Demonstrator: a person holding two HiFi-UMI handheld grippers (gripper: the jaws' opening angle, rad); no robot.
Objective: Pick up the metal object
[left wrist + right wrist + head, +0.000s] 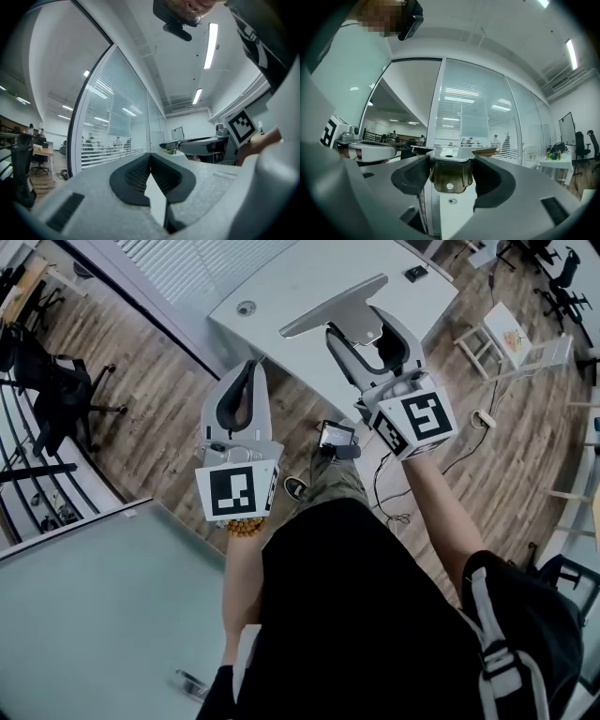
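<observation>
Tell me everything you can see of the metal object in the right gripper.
The metal object is a shiny, silvery bracket. It has a long flat strip on top and a rounded tab bent down from it, with one round hole in the tab. The right gripper grips the tab with a jaw on each side. In the head view the strip runs slanted across the jaw tips, over the white table. It appears lifted clear, with only the jaws touching it.
</observation>
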